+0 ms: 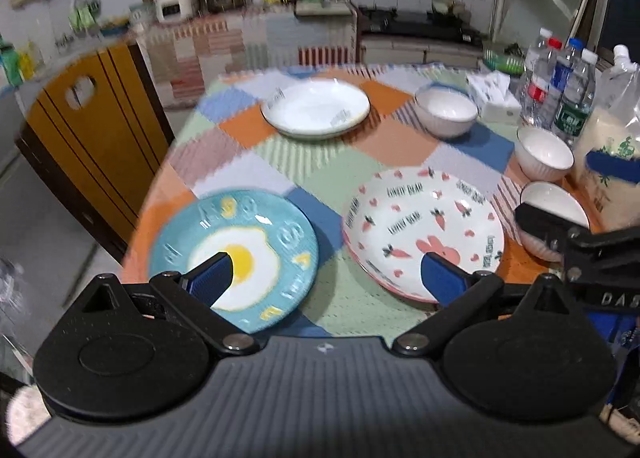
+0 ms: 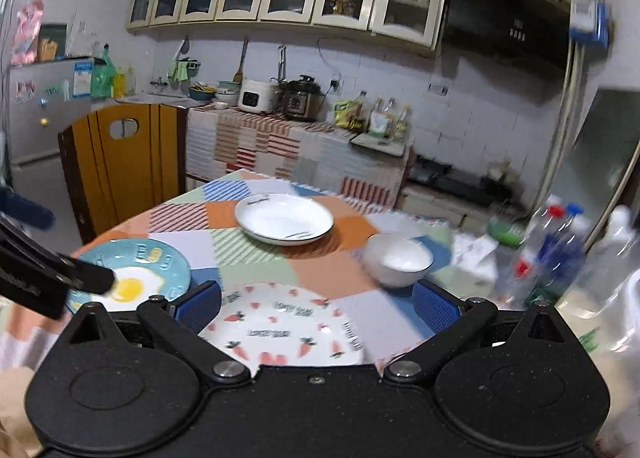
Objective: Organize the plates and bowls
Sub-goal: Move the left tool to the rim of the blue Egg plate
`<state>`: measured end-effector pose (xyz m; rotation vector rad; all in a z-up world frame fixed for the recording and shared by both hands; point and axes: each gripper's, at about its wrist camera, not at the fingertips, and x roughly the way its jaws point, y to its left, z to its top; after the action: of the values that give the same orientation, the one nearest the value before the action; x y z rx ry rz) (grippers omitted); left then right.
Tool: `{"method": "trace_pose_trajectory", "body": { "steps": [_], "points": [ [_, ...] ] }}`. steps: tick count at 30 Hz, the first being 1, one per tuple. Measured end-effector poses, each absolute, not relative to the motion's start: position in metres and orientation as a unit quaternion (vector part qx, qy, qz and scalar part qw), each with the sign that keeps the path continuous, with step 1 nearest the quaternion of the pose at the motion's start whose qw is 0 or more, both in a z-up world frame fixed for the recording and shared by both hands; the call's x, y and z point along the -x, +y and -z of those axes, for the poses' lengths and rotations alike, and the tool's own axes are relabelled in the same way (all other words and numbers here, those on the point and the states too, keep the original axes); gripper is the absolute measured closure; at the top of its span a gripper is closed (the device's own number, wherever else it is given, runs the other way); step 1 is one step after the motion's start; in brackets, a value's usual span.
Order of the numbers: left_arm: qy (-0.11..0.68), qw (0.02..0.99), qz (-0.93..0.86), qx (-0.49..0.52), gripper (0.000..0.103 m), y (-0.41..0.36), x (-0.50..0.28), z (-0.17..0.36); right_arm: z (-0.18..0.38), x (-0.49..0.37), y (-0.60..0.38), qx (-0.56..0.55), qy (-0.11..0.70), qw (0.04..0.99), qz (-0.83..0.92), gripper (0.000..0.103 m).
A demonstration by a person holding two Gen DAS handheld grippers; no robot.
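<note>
On the patchwork table lie a blue fried-egg plate (image 1: pixel 236 254) (image 2: pixel 136 270), a white carrot-print plate (image 1: pixel 424 230) (image 2: pixel 280 326) and a plain white plate (image 1: pixel 316 106) (image 2: pixel 284 218). Three white bowls stand along the right: one far (image 1: pixel 446 112) (image 2: pixel 398 260), one middle (image 1: pixel 544 152), one near (image 1: pixel 554 214). My left gripper (image 1: pixel 328 278) hovers open above the gap between the egg plate and the carrot plate, holding nothing. My right gripper (image 2: pixel 316 304) hangs open above the carrot plate, also empty. Its black finger (image 1: pixel 552 230) shows over the near bowl.
Water bottles (image 1: pixel 560 86) (image 2: pixel 560 250), a tissue pack (image 1: pixel 494 98) and a bag of rice (image 1: pixel 612 162) crowd the table's right side. A wooden chair (image 1: pixel 92 130) (image 2: pixel 120 162) stands at the left. Kitchen counter and stove (image 1: pixel 416 24) lie behind.
</note>
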<state>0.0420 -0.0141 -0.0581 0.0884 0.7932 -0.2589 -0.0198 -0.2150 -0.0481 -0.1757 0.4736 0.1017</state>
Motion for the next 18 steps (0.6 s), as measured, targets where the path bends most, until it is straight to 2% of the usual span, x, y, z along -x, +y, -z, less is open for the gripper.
{"method": "trace_pose_trajectory", "body": {
  "steps": [5, 9, 14, 18],
  "points": [
    [0.432, 0.892, 0.132, -0.011, 0.005, -0.023, -0.069, 0.097, 0.089, 0.004, -0.234, -0.021, 0.300, 0.952, -0.059, 0.014],
    [0.453, 0.880, 0.141, 0.003, 0.014, -0.033, -0.085, 0.121, 0.126, 0.002, -0.246, -0.097, 0.345, 0.931, -0.068, 0.024],
    [0.472, 0.869, 0.148, 0.009, 0.024, -0.048, -0.102, 0.151, 0.160, -0.003, -0.251, -0.123, 0.372, 0.918, -0.060, 0.033],
    [0.479, 0.868, 0.123, -0.031, 0.025, -0.064, -0.111, 0.166, 0.178, -0.017, -0.261, -0.156, 0.373, 0.913, -0.042, 0.043]
  ]
}}
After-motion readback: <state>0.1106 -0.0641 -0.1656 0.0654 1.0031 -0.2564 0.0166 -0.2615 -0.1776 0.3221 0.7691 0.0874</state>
